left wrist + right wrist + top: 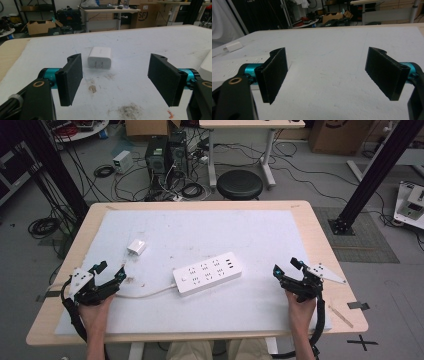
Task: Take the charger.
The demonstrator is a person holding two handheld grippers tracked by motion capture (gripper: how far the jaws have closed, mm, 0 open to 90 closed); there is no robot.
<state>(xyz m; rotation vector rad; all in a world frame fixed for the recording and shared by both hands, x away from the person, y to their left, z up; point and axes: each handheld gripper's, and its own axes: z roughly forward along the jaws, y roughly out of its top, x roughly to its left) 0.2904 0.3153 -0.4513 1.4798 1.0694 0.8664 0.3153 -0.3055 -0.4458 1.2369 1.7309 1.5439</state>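
A white power strip (208, 272) lies near the middle of the white mat, its cord (145, 294) running left toward my left hand. A small white plug adapter (136, 247) rests behind and left of it; in the left gripper view the adapter (99, 58) lies prongs toward me, just beyond the jaws. My left gripper (111, 271) is open at the mat's front left, nothing between its jaws (117, 80). My right gripper (286, 265) is open at the front right, jaws wide apart (334, 75) and holding nothing. The power strip (229, 68) shows at the left in the right gripper view.
The white mat (215, 227) covers most of the wooden table (320, 240). Brown stains (128, 111) mark the mat near my left gripper. Beyond the far edge stand a black stool (240, 184), computer towers (165, 155) and tangled floor cables.
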